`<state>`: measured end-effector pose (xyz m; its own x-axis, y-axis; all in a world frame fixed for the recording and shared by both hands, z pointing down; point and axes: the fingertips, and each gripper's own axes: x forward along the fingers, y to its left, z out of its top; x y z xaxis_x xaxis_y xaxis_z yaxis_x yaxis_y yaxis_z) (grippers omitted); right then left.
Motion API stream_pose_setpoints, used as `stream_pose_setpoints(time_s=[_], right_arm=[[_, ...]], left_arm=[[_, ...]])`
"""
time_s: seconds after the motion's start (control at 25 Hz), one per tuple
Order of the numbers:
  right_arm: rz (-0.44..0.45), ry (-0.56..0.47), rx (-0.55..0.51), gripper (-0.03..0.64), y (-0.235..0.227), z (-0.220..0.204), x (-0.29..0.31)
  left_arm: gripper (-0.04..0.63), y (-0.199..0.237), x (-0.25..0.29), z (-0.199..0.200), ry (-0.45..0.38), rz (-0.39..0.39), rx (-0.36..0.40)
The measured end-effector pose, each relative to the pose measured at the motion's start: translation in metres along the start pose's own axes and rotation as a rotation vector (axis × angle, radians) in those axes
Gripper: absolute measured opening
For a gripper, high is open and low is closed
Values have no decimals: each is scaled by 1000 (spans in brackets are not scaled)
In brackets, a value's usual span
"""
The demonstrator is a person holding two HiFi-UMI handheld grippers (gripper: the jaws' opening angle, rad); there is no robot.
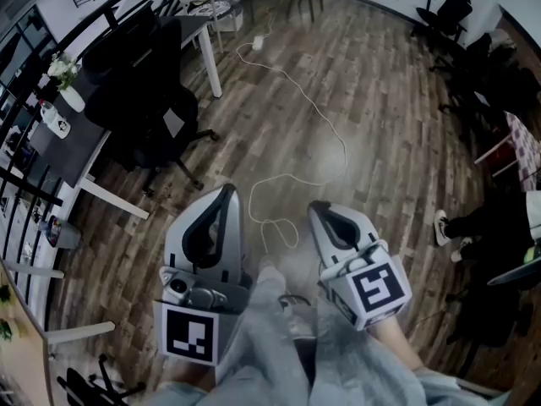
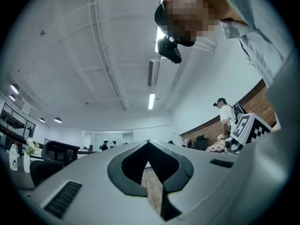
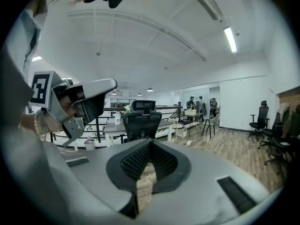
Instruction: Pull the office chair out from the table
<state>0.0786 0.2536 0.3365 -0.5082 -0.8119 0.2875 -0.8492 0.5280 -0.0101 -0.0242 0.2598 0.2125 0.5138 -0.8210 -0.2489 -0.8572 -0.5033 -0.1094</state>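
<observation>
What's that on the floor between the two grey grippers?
A thin white cable loops on the brown wooden floor there, seen in the head view.

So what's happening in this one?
A person holds a gripper in each hand, facing a black office chair that sits against a dark table. The left gripper and right gripper are both shut and empty, well short of the chair. Nothing has been pulled out yet.

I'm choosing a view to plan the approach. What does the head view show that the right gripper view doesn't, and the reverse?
Only the head view: the marker cube on the right tool. Only the right gripper view: ceiling lights and people standing far back. Both: the black office chair at the table, and the left tool.
</observation>
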Motion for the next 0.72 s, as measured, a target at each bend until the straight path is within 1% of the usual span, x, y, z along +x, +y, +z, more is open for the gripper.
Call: stream_pose_setpoints(time_s=[0.24,0.4,0.72], right_arm=[[-17,4,-6,3,-21,17,44],[-47,2,-9,3,-39,29,67],[-53,-13,-17,3,-51,43,117]], left_arm=[[-8,36,39,-12,-1,-5,-4],[-8,54,63,-15,-14,-19,-5],[-8,92,91,-31,-20,-19,2]])
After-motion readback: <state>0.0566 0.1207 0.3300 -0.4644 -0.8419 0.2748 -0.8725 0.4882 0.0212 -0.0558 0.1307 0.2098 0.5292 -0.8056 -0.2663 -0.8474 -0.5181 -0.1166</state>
